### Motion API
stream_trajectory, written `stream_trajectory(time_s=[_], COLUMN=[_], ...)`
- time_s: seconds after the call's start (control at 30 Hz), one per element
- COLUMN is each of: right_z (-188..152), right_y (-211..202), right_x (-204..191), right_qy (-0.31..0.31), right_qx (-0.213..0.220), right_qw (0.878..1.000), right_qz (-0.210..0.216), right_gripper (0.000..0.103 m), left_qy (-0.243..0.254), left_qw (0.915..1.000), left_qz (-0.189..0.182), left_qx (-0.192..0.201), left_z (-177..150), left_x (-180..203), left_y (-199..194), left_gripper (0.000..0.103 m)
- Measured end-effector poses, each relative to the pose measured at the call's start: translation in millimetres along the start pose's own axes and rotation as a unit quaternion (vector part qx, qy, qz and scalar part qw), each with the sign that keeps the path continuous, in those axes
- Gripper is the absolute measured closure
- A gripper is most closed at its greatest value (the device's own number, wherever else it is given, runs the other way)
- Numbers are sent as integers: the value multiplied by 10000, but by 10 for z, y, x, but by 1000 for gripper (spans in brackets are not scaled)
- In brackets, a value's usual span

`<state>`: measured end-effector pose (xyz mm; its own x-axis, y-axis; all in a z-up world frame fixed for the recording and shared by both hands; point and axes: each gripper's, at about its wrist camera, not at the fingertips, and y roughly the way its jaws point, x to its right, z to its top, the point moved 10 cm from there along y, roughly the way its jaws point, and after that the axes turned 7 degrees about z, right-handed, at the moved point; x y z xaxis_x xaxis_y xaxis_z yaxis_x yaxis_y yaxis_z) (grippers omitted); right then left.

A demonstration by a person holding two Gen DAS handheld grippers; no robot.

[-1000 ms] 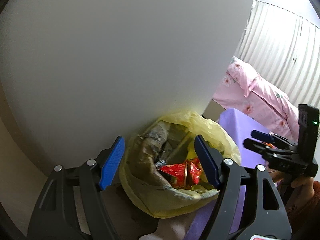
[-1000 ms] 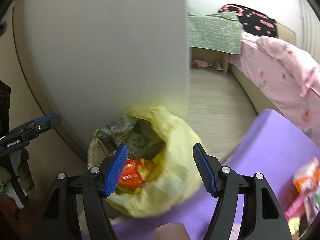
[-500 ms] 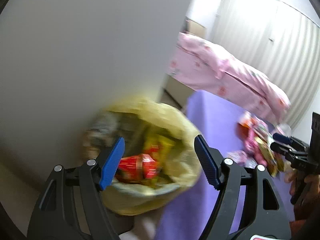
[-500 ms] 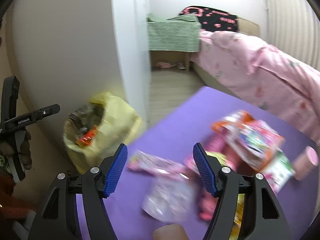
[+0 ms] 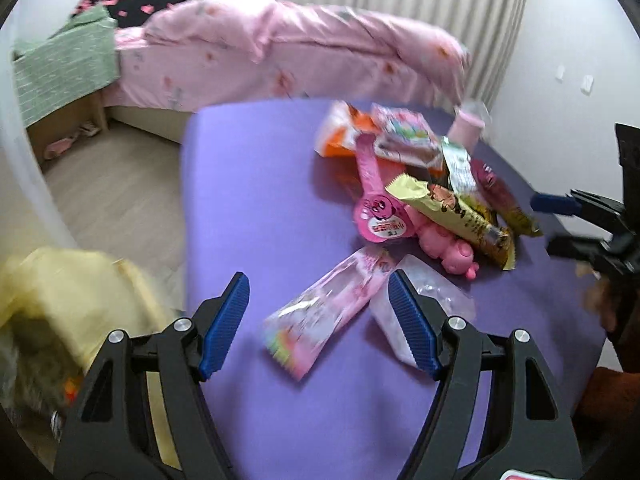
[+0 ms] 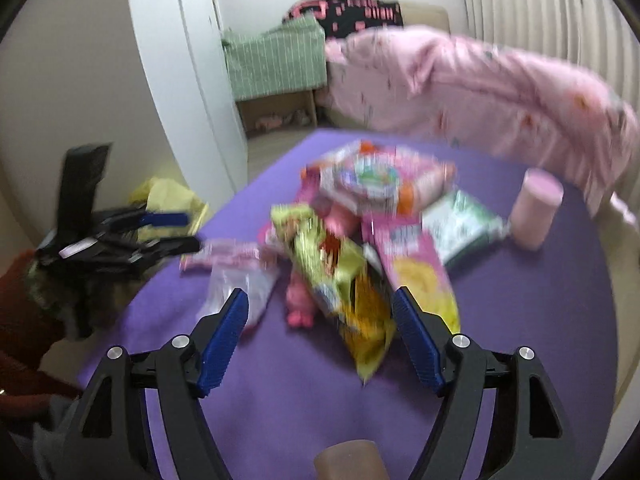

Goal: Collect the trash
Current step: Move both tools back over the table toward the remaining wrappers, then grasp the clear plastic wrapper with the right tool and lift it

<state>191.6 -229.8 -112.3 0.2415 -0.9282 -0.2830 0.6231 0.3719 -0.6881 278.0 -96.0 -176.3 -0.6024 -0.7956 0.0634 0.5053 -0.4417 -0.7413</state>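
Fingers [image 5: 320,324] [image 6: 320,336] of both grippers gape empty above one wrapper pile [image 5: 424,184].

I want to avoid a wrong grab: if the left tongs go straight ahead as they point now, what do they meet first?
Probably the long pink-and-clear plastic wrapper lying on the purple table cover, between the open left tongs. Depth is unclear; the picture is blurred.

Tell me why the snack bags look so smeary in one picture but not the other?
Right wrist view: motion blur smears the yellow snack bag and the pink cup, so its print is unreadable. Left wrist view: sharper in the middle, where the round pink lid shows its print, but the yellow trash bag at the left edge is blurred. Both views: the fisheye lens bends the room's edges.
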Motion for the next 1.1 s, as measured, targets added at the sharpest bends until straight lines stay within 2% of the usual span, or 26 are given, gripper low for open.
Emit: stream_trajectory(time_s=[0.17, 0.27, 0.37, 0.47, 0.57, 0.6, 0.67, 0.8, 0.9, 1.1], right_z=[-148, -211, -254, -290, -378, -402, -451, -506, -555, -665], right_y=[-68, -102, -78, 27, 226, 283, 413, 632, 735, 740], right_x=[100, 113, 22, -174, -397, -459, -606, -806, -911, -992], right_qy=[-16, -12, -59, -119, -188, -237, -369, -577, -665, -1257], right_qx=[16, 39, -15, -147, -397, -456, -618, -895, -1077, -1105], right_qw=[9998, 9999, 10000, 9993, 9966, 9957, 9932, 9889, 9861, 9846], right_qz=[-195, -164, 11, 334, 697, 765, 911, 1040, 1076, 507], right_gripper=[33, 33, 32, 32, 32, 32, 32, 32, 32, 32], left_qy=[-53, -129, -504, -856, -992, -1027, -1149, -1390, -1611, -1800], left_qw=[9988, 9984, 9964, 9934, 9929, 9927, 9920, 9899, 9860, 9810], left_qz=[-169, -74, -213, -315, -203, -172, -108, 193, 419, 666], left_qx=[-467, -552, -652, -700, -629, -603, -507, -191, 79, 267], left_z=[-100, -226, -381, -536, -660, -678, -709, -659, -584, -579], left_x=[79, 87, 83, 64, 54, 50, 7, -212, -406, -637], left_y=[215, 172, 28, -133, -281, -312, -404, -594, -748, -910], left_gripper=[52, 67, 73, 73, 73, 71, 57, 55, 54, 51])
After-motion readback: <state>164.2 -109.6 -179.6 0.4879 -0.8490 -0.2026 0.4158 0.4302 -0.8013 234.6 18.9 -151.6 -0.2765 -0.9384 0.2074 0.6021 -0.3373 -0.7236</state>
